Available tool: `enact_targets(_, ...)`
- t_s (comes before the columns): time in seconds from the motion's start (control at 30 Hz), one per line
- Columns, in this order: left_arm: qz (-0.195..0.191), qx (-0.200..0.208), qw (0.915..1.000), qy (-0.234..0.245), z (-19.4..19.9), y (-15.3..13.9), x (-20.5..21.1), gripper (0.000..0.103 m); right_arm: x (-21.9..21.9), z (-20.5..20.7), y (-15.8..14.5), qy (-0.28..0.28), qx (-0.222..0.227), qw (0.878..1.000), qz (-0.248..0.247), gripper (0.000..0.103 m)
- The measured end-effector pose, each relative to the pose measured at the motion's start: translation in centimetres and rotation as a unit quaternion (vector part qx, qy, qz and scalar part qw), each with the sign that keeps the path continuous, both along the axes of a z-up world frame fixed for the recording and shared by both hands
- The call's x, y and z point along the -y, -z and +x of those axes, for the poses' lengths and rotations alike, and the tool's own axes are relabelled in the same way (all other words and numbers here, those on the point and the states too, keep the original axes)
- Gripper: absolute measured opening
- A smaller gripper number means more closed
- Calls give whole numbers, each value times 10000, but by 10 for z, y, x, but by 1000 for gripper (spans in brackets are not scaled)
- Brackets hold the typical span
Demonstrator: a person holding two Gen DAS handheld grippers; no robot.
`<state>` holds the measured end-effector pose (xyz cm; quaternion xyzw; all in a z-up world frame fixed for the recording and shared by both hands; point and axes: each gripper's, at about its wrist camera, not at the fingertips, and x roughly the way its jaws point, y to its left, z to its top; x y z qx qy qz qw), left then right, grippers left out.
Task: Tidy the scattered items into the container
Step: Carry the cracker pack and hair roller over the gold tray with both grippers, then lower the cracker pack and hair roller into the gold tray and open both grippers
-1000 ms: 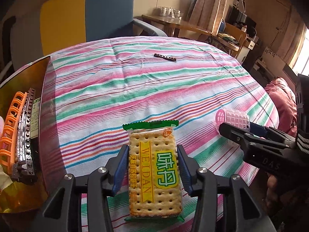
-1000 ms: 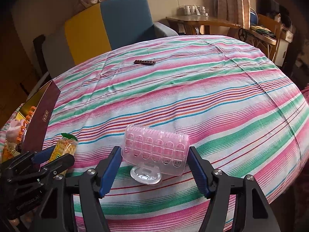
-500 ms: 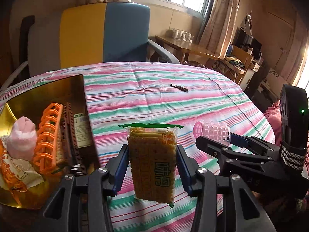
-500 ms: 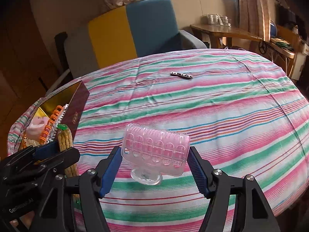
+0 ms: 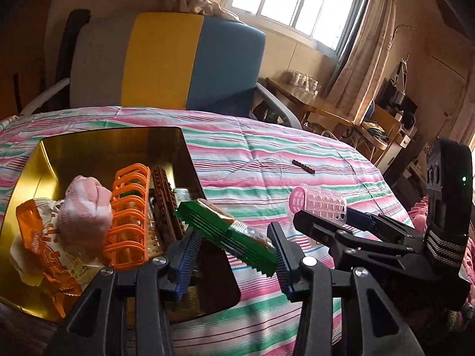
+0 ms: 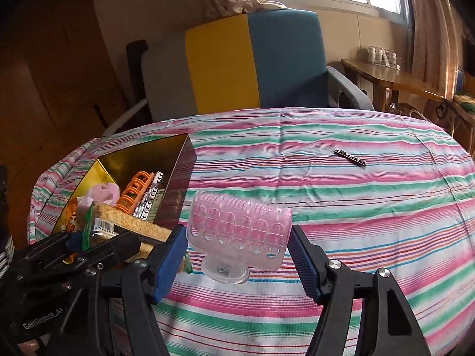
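The left claw (image 5: 234,253), clamped on the cracker packet (image 5: 225,231), hangs at the near right rim of the gold box (image 5: 29,184), nearer it than the right claw (image 6: 237,252), clamped on the pink roller (image 6: 240,225).

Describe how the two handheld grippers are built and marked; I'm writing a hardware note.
Both are black scissor-style frames with silver pivot bolts and blue ribbed pads on the fingers. The left gripper carries white lettering, partly legible, on its body in the right wrist view. The right gripper has an upright black handle with a small green light and a black band with white stripes. No cables or sleeves show.
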<state>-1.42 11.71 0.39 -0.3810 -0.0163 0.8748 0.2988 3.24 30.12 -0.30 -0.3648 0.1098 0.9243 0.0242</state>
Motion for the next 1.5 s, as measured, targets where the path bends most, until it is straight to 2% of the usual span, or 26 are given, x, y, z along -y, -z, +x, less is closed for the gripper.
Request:
enact_targets(0.3,284,-259,9972,-640,-17,-26,54,46,39,-23,-9,-543,-98,9985,-31,69)
enact_targets(0.57,329,-220,9922,-1181,-34,-23,96,46,85,-49,-21,-1132,-253,9932,35,69)
enact_targets(0.7,235,-328,9905,-1315,-38,-23,105,46,106,-61,-19,-1364,-207,9904,74,69)
enact_targets(0.87,38,-228,9894,-1436,-50,-8,114,46,126,-74,-8,-1573,-69,9874,154,69)
enact_targets(1.07,-5,-40,9890,-1481,-60,9,122,47,139,-92,5,-1628,140,9862,254,70)
enact_targets(1.23,-222,56,9885,-1497,-70,20,117,48,140,-102,19,-1544,339,9869,317,70)
enact_targets(1.37,-316,39,9875,-1546,-76,21,115,55,138,-108,26,-1438,420,9880,362,70)
enact_targets(1.5,-152,42,9857,-1678,-72,16,122,59,134,-110,27,-1385,445,9889,297,71)
